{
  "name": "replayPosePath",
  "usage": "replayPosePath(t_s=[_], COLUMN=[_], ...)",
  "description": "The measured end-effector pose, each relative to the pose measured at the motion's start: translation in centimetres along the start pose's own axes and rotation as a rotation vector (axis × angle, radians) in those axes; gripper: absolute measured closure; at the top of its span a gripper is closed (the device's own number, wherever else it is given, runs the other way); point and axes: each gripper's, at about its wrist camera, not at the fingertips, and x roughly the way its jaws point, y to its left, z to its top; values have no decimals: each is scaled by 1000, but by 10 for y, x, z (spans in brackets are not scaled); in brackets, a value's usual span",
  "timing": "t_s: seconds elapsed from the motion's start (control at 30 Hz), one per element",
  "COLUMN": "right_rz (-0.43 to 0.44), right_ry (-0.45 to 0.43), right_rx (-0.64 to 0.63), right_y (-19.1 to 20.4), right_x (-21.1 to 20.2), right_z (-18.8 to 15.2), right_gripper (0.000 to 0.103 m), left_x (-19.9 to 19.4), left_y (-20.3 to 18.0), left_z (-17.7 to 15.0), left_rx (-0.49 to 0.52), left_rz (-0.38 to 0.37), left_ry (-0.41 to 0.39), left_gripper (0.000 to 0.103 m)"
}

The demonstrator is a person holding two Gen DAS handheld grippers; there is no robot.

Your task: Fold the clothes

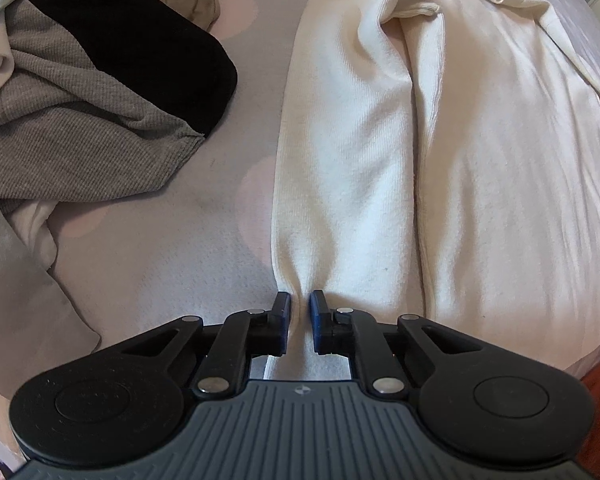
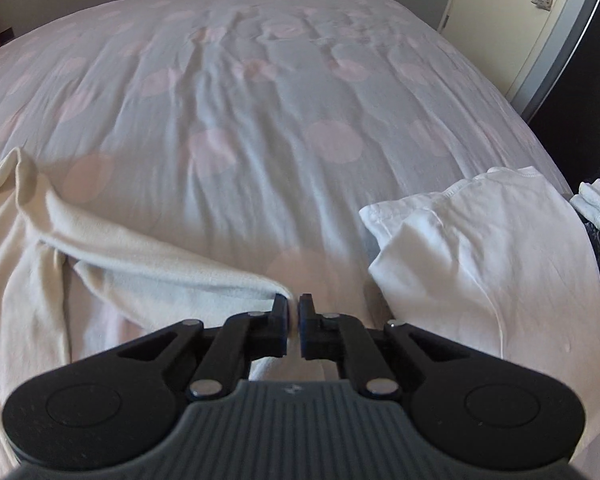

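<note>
Both claws, left [image 1: 299, 306] and right [image 2: 294, 310], pinch my cream top [image 1: 440, 140], half-folded; white tee [image 2: 480, 248] lies folded, pile [image 1: 80, 100] waits.

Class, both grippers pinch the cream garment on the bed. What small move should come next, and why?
Probably lift both corners together and carry them away over the garment. The left gripper and right gripper are each shut on the cream garment's near edge, and its body lies flat ahead on the bed.
</note>
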Motion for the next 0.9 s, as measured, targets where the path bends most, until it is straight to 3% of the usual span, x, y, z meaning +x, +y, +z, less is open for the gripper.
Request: replayPosePath(t_s=[0.07,0.17,0.23,0.27,0.33,0.4,0.5,0.6,0.73,0.9], right_rz=[-4,19,-10,-21,47,174,337,435,453,449], right_ry=[6,-9,-56,-89,-161,-175,-150,-116,-86,-48], right_rx=[1,-27,-60,-70,-50,3,58,87,116,145], right_y=[0,6,15,20,30,43,71,102,126,128], right_x=[10,13,5,-3,-23,-38,-53,-57,-51,-36], right_z=[2,-1,-9,-15,-32,-52,-83,-101,-118,-128], right_gripper=[96,87,64,59,51,44,41,40,38,38], left_x=[1,2,2,1,-2,-8,-28,-60,-97,-126], left_y=[-2,-9,-13,-15,-16,-16,-15,2,35,77], left_z=[2,4,5,6,7,7,9,-1,18,45], left_rx=[-2,14,24,27,23,8,-23,-19,-50,-89], left_rz=[5,20,26,27,21,6,-26,-13,47,163], left_ry=[4,5,-2,-6,-24,-52,-114,-186,-282,-323], left_gripper=[94,95,97,97,98,98,99,99,100,100])
